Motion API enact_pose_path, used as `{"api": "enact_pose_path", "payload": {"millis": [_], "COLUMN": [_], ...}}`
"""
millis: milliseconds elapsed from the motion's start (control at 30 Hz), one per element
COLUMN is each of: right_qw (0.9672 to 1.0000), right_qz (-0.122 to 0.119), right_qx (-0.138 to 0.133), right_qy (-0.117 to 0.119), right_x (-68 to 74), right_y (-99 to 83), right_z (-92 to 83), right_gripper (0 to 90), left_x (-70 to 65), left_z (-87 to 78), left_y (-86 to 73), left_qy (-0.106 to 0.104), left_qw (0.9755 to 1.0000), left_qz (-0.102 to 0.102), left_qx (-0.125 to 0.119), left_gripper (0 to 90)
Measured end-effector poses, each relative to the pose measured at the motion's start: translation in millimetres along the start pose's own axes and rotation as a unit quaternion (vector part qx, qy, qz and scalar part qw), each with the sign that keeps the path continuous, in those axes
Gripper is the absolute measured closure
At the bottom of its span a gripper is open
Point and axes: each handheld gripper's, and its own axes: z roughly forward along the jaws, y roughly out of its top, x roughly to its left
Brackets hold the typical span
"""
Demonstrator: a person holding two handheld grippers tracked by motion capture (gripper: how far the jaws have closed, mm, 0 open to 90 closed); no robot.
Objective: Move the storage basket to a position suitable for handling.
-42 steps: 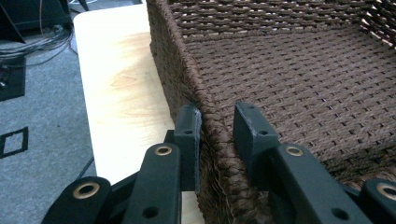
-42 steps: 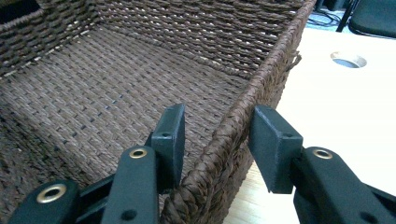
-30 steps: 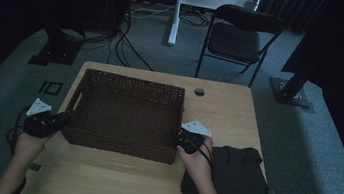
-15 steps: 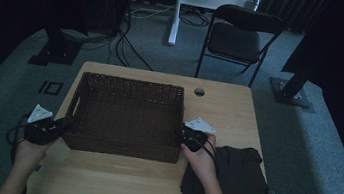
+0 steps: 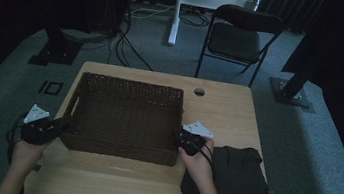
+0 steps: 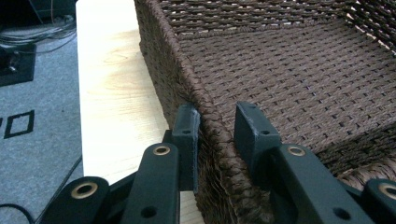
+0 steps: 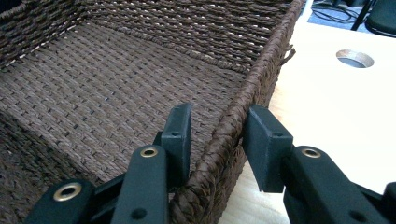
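Now the table [image 5: 238,116], pale wood with a round hole [image 5: 199,91] near its far edge, carries a brown woven basket [image 5: 127,116] on its left half and a dark folded cloth [image 5: 235,178] at its near right corner. Compared with a second ago, the basket sits a little nearer the person and slightly more to the left, its left wall close to the table's left edge; the cloth lies where it was.

Behind the table stand a black folding chair [image 5: 238,37] and a white frame leg [image 5: 176,12] on the grey floor.

At the basket's left wall, the left gripper [image 6: 217,128] straddles the rim near the near corner. Its jaws are part-open, one outside touching the wall, the other inside with a small gap showing. In the high view this gripper [image 5: 42,128] has drifted outward and toward the person with the basket.

At the right wall, the right gripper [image 7: 217,133] straddles the rim likewise, jaws narrowly apart, one inside and one outside, neither clearly pressing the weave. Its hand [image 5: 197,161] lies just beside the cloth's left edge.
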Motion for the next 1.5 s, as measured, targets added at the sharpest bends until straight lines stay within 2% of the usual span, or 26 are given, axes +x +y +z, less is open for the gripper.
{"api": "enact_pose_path", "payload": {"millis": [200, 500, 733, 900, 1000, 1033, 1067, 1100, 1133, 1200, 1267, 1333, 1367, 1400, 1467, 1500], "right_qw": [1.0, 1.0, 1.0, 1.0, 0.9999, 0.9998, 0.9998, 0.9998, 0.9997, 0.9997, 0.9996, 0.9994, 0.9994, 0.9995, 0.9995, 0.9995], "right_qz": [-0.003, -0.004, -0.003, 0.0, 0.004, -0.001, -0.001, -0.003, 0.004, -0.001, -0.01, -0.002, -0.003, 0.001, 0.001, 0.0], "right_qx": [0.003, 0.004, 0.004, 0.004, 0.009, 0.01, 0.01, 0.013, 0.01, 0.006, 0.003, -0.001, -0.007, -0.013, -0.013, -0.017], "right_qy": [-0.008, -0.007, 0.0, 0.006, 0.012, 0.015, 0.015, 0.017, 0.02, 0.025, 0.028, 0.035, 0.033, 0.03, 0.03, 0.026], "right_x": [7.7, 9.8, 4.2, 1.5, 0.3, -0.6, -0.6, -1.4, -2.4, -3.7, -4.5, -5.3, -6.1, -6.5, -6.5, -6.9], "right_y": [-4.4, -7.3, -10.6, -10.7, -8.0, -6.7, -6.7, -6.0, -5.3, -3.2, -1.3, 0.5, 1.9, 2.4, 2.4, 2.8], "right_z": [-7.6, -12.4, -17.6, -18.2, -17.8, -17.5, -17.5, -17.1, -17.0, -16.8, -16.1, -15.8, -16.0, -16.2, -16.2, -16.6], "right_gripper": [62.8, 62.7, 62.6, 62.4, 58.1, 52.9, 52.9, 47.3, 45.1, 37.8, 34.4, 33.8, 29.6, 26.9, 26.9, 22.1], "left_x": [-0.4, -5.5, -14.5, -14.3, -12.8, -11.7, -10.4, -9.8, -9.7, -9.4, -9.8, -9.5, -8.7, -8.7, -8.2, -6.1], "left_z": [-4.3, -10.3, -14.1, -14.9, -14.3, -14.3, -14.1, -14.0, -13.8, -13.2, -11.9, -11.1, -12.9, -12.9, -14.2, -16.7], "left_y": [-3.1, -7.1, -9.8, -11.8, -12.0, -11.9, -11.7, -11.6, -11.4, -9.6, -7.1, -5.0, -2.6, -2.6, -1.4, 0.9], "left_qy": [-0.003, -0.002, -0.004, -0.008, -0.01, -0.012, -0.024, -0.027, -0.024, -0.038, -0.041, -0.044, -0.048, -0.048, -0.044, -0.048], "left_qw": [1.0, 1.0, 0.9999, 1.0, 0.9999, 0.9999, 0.9996, 0.9995, 0.9996, 0.999, 0.9988, 0.9986, 0.9982, 0.9982, 0.9981, 0.9974], "left_qz": [0.003, 0.006, 0.011, 0.0, -0.004, -0.006, -0.012, -0.013, -0.013, -0.021, -0.025, -0.029, -0.036, -0.036, -0.04, -0.048], "left_qx": [0.001, 0.003, 0.006, 0.002, -0.001, -0.001, -0.004, -0.006, -0.007, -0.009, -0.006, -0.004, -0.009, -0.009, -0.016, -0.025], "left_gripper": [71.7, 71.6, 71.0, 70.7, 70.4, 66.2, 66.2, 61.0, 60.4, 50.3, 46.0, 42.1, 38.3, 38.0, 37.1, 37.1]}}
